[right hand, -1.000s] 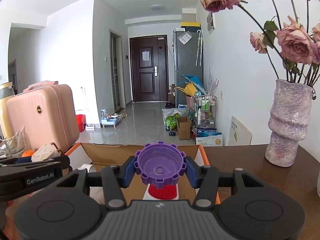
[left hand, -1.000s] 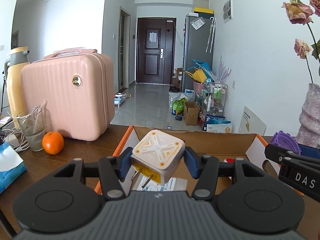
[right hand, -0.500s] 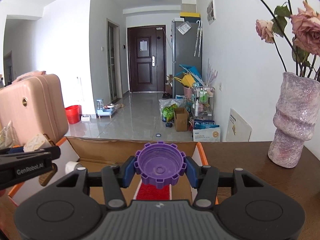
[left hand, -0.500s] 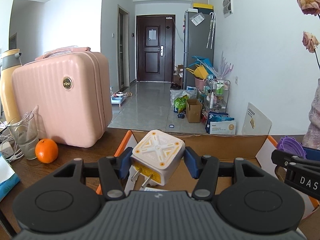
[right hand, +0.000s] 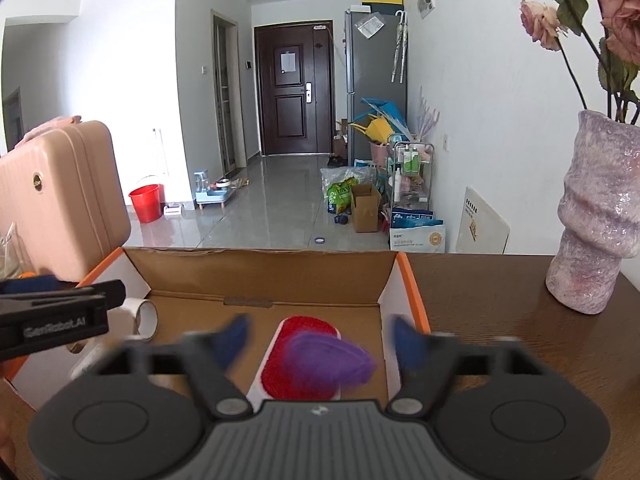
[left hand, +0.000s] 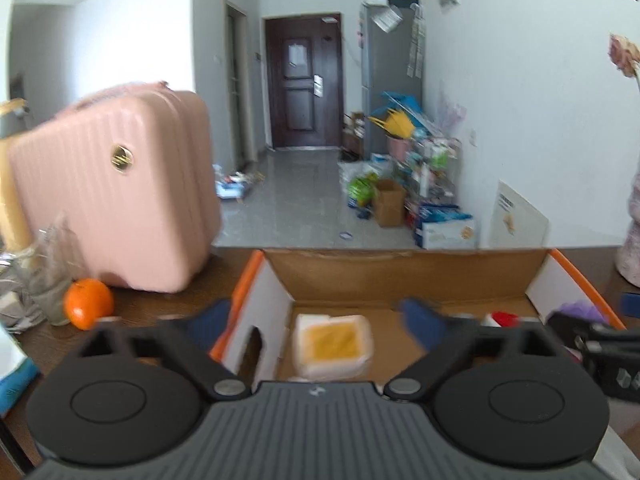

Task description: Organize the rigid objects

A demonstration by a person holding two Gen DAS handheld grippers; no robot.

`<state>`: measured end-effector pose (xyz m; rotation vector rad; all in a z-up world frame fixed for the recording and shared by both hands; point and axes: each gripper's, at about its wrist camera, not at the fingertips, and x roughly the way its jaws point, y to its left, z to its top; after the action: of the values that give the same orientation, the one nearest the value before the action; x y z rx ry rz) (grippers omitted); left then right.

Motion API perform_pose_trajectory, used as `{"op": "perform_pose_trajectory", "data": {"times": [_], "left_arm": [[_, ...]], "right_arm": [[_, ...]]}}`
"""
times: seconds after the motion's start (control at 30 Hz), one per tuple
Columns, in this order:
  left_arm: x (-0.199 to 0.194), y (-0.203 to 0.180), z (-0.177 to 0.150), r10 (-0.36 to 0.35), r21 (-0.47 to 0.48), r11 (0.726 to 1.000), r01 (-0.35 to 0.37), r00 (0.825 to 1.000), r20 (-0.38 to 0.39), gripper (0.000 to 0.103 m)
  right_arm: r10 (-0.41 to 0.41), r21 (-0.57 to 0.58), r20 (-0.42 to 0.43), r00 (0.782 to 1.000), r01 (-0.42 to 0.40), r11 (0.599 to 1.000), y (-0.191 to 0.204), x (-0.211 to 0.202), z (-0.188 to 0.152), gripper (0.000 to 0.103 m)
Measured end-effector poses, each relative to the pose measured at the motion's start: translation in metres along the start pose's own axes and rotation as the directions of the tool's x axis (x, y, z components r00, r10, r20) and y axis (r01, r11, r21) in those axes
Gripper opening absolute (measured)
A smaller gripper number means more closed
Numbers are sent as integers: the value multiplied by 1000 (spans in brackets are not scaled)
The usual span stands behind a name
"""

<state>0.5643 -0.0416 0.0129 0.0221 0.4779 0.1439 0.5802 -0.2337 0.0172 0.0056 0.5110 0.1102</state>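
Wooden table bears a cardboard box at lower centre, where both grippers, left gripper and right gripper, have just sprung open, the white-and-yellow plug adapter and purple cap loose between their fingers.

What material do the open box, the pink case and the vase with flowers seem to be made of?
Open box: corrugated cardboard, raw brown inside, printed white and orange outside.
Pink case: probably hard moulded plastic, satin; it shows straight ribs and a gold round badge.
Vase: perhaps ceramic or plaster, rough and mottled lilac with small glints; the material stays uncertain.
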Motion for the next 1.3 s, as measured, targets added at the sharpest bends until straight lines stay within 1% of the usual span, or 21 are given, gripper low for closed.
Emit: {"op": "perform_pose_trajectory", "data": {"times": [0.03, 0.07, 0.17, 0.37, 0.6, 1.0, 1.3], "left_arm": [[-2, 1, 0, 9, -5, 1000, -9, 1000, 10, 103], [-3, 2, 1, 0, -9, 1000, 1, 1000, 9, 103], [-3, 5, 1, -1, -23, 1000, 1, 1000, 0, 103], [-3, 5, 2, 2, -25, 1000, -2, 1000, -7, 103], [-11, 9, 4, -2, -27, 1000, 2, 1000, -7, 103], [-41, 17, 7, 2, -40, 999, -1, 1000, 12, 103], [-68, 25, 3, 11, -43, 999, -9, 1000, 27, 103]], "right_arm": [[-4, -2, 3, 1000, 4, 1000, 1, -1, 0, 98], [1, -2, 2, 1000, 0, 1000, 1, -1, 1, 98], [-2, -8, 4, 1000, 2, 1000, 2, -2, 0, 103], [-14, -12, 1, 1000, 14, 1000, 4, -4, 0, 103], [-34, -10, 12, 999, 34, 999, 3, -14, 3, 103], [-26, -29, 30, 999, 27, 999, 11, -33, 2, 103], [-21, -38, 53, 998, 23, 999, 13, -56, -3, 103]]}}
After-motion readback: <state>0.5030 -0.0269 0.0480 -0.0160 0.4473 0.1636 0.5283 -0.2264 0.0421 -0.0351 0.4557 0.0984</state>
